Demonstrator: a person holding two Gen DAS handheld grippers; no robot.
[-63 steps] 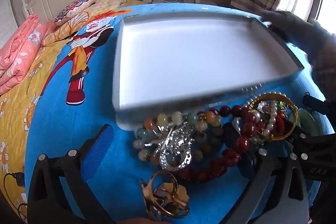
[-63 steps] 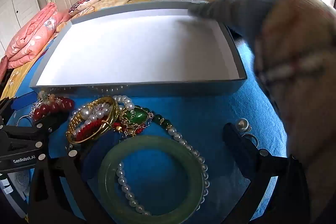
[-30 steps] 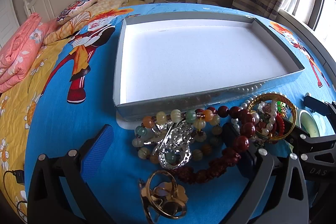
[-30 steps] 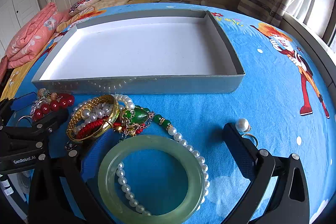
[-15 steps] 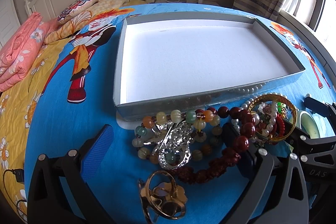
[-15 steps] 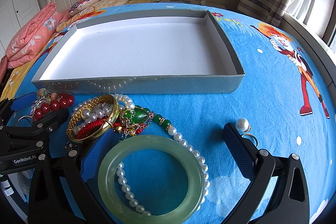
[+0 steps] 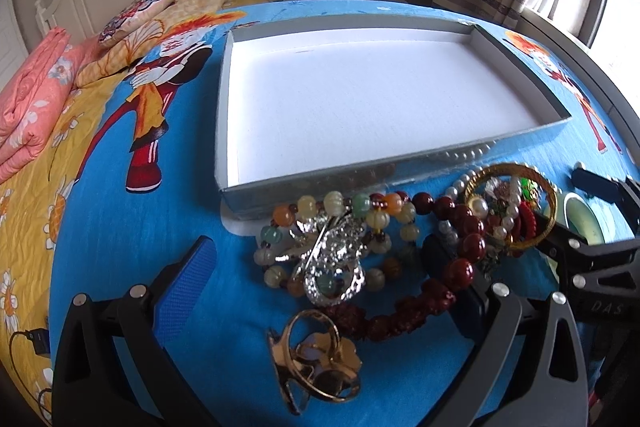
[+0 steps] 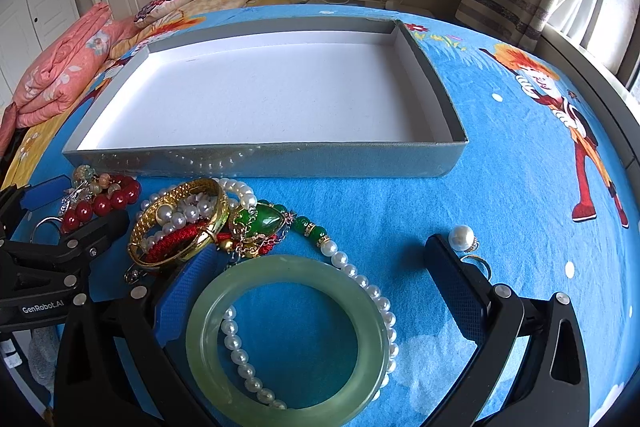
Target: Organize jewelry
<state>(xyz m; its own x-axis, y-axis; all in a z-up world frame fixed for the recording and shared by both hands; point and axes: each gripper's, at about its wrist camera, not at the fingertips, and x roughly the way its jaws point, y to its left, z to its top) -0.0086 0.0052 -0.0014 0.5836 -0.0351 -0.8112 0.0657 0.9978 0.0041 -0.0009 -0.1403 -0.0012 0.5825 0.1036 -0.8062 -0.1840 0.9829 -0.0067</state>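
Observation:
A shallow grey box (image 7: 516, 143) with a white bare floor lies on the blue bedspread; it also shows in the right wrist view (image 8: 360, 157). Jewelry is heaped in front of it. My left gripper (image 7: 320, 267) is open around a silver brooch (image 7: 332, 255), coloured beads (image 7: 332, 203) and a dark red bead bracelet (image 7: 460, 239), with a gold clip (image 7: 316, 359) nearer. My right gripper (image 8: 316, 267) is open around a pale green jade bangle (image 8: 288, 339) and a pearl necklace (image 8: 360, 279). A gold bangle (image 8: 180, 223), a green pendant (image 8: 262, 221) and a pearl ring (image 8: 462, 239) lie close by.
Folded pink quilt (image 8: 60, 75) and pillows (image 7: 148, 11) lie at the back left by the white headboard. Curtains and a window are at the right. Each gripper shows at the edge of the other's view, left (image 8: 48, 267) and right (image 7: 592, 255).
A gloved hand that was at the box's far right corner has gone out of view. The box and both grippers have stayed put since then.

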